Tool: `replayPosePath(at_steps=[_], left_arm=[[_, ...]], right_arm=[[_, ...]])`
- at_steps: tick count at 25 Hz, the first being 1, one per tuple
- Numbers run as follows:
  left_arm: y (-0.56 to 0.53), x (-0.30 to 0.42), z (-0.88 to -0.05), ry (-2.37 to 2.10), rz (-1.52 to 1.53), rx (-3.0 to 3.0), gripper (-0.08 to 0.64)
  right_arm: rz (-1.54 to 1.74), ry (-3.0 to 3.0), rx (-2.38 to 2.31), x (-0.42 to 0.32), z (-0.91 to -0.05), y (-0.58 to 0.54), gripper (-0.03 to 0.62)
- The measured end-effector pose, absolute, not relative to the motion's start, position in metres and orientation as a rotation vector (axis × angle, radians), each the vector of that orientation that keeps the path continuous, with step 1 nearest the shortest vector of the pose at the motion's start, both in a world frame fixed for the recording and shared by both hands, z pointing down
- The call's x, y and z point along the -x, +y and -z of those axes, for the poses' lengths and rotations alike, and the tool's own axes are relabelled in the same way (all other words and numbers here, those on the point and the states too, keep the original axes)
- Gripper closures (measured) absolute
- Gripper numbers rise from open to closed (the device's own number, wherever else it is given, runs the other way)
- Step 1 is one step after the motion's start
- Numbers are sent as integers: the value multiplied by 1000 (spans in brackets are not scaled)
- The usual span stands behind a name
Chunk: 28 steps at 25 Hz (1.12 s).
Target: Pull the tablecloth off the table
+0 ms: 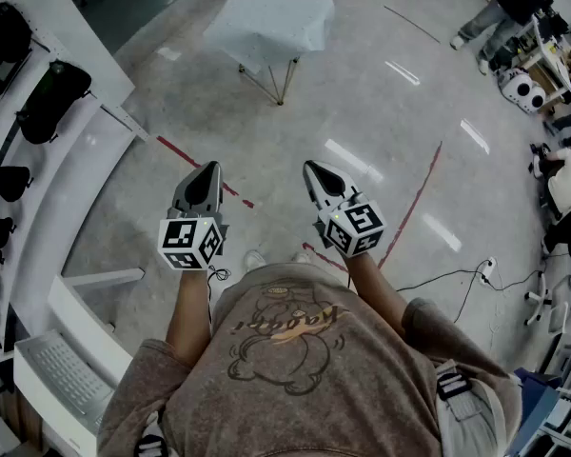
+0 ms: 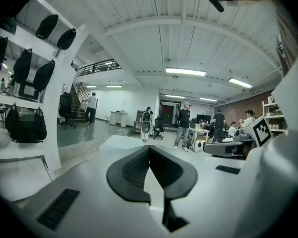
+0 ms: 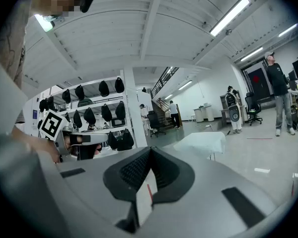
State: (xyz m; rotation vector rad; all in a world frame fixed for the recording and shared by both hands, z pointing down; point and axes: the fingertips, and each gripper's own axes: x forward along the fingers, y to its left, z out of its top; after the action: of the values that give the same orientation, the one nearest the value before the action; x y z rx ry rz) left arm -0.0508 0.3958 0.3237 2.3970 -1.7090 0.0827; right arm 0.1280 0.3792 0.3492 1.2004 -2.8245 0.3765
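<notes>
A small folding table with a pale light-blue tablecloth [image 1: 269, 15] draped over it stands on the concrete floor, far ahead of me. The same cloth [image 3: 202, 142] shows in the right gripper view, well beyond the jaws. My left gripper [image 1: 209, 170] and right gripper [image 1: 310, 168] are held side by side at waist height, both pointing toward the table. Both are shut with nothing between their fingers. In the left gripper view the left gripper [image 2: 149, 147] has its dark ribbed pads pressed together, and part of the cloth [image 2: 120, 142] shows just behind them.
White shelving [image 1: 48, 150] with dark bags runs along my left. Red tape lines [image 1: 414, 208] cross the floor. Several people and desks with equipment [image 1: 538, 74] stand at the far right, and a cable [image 1: 457, 279] lies on the floor there.
</notes>
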Motion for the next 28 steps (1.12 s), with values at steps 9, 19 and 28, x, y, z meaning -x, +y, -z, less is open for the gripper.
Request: replayPosePath(at_steps=[9,19,28], left_arm=[[397,62,-321,-1680,-73,-2406,541],[391,85,-339,-1620,-104,-2462,541],[360,102,-341,-1617,-72,-2448,541]], right_arm=[[-421,-2828,-1243,-116,-349,381,586],[-488,-2789,-1341,-99,-369,387,586],[-496,-2772,-1369,-86,-376,356,586]])
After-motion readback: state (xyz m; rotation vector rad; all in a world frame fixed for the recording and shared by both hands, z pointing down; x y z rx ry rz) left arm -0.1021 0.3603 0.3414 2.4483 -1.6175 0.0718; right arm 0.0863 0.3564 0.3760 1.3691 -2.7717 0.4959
